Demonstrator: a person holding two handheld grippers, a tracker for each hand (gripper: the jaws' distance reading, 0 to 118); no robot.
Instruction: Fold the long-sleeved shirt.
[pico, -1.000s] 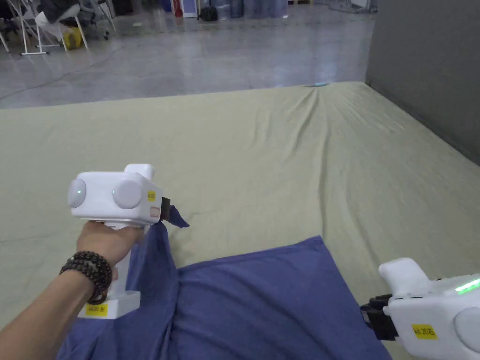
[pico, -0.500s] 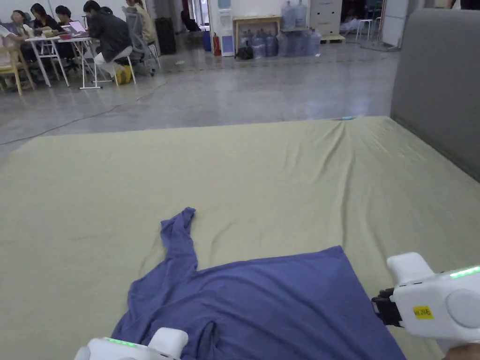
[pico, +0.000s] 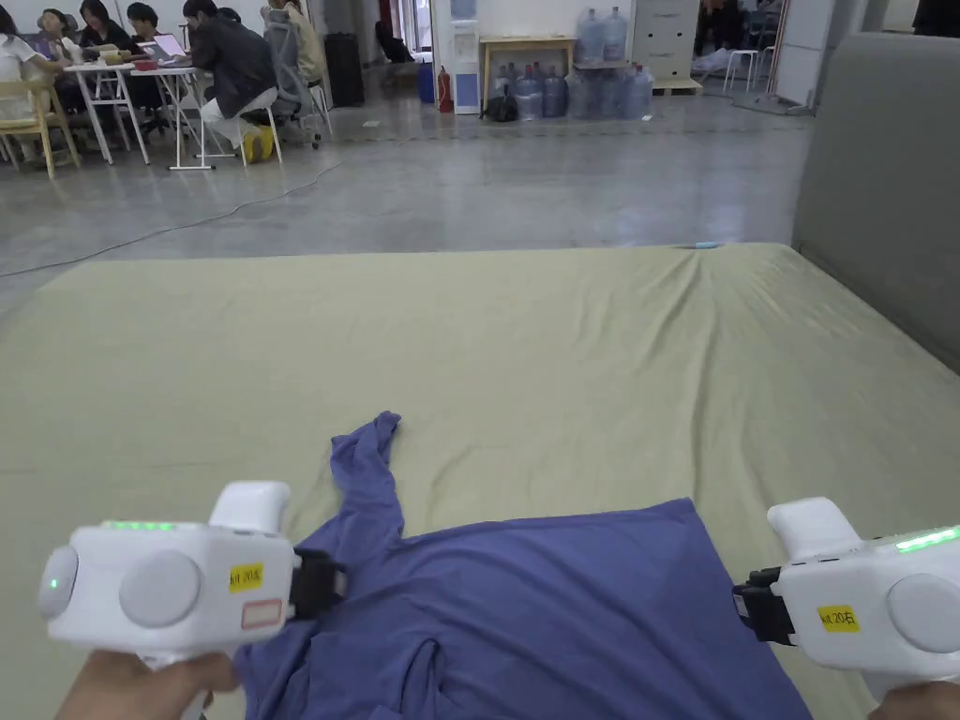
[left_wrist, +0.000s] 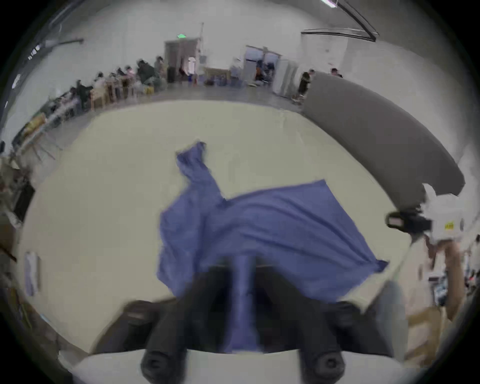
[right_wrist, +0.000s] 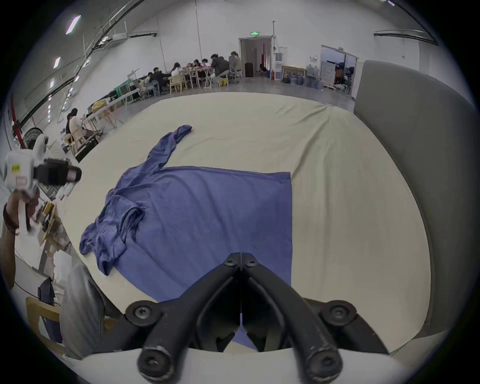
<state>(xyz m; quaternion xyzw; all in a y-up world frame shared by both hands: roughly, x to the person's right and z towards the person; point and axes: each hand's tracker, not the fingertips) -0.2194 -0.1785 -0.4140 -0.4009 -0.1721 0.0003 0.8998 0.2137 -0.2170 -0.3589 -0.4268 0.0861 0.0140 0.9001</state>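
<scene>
A blue long-sleeved shirt (pico: 562, 600) lies spread on the olive sheet (pico: 562, 356), its hem toward the right. One sleeve (pico: 370, 469) stretches away across the sheet; the other sleeve (right_wrist: 109, 241) is bunched by the collar at the near edge. My left gripper (pico: 323, 581) hovers over the shirt's left shoulder, and its jaws (left_wrist: 242, 265) stand slightly apart with nothing in them. My right gripper (pico: 745, 607) is beside the hem's right edge, its jaws (right_wrist: 241, 259) shut on nothing.
A grey padded panel (pico: 881, 187) rises along the bed's right side. Beyond the far edge is a concrete floor with people at tables (pico: 141, 56) and water bottles (pico: 581, 84). A person's grey-clad leg (right_wrist: 83, 298) stands at the near edge.
A second ago my left gripper held the far sleeve up. The sleeve now lies flat, and that gripper has let go and drawn back to the near left. The right gripper barely moved.
</scene>
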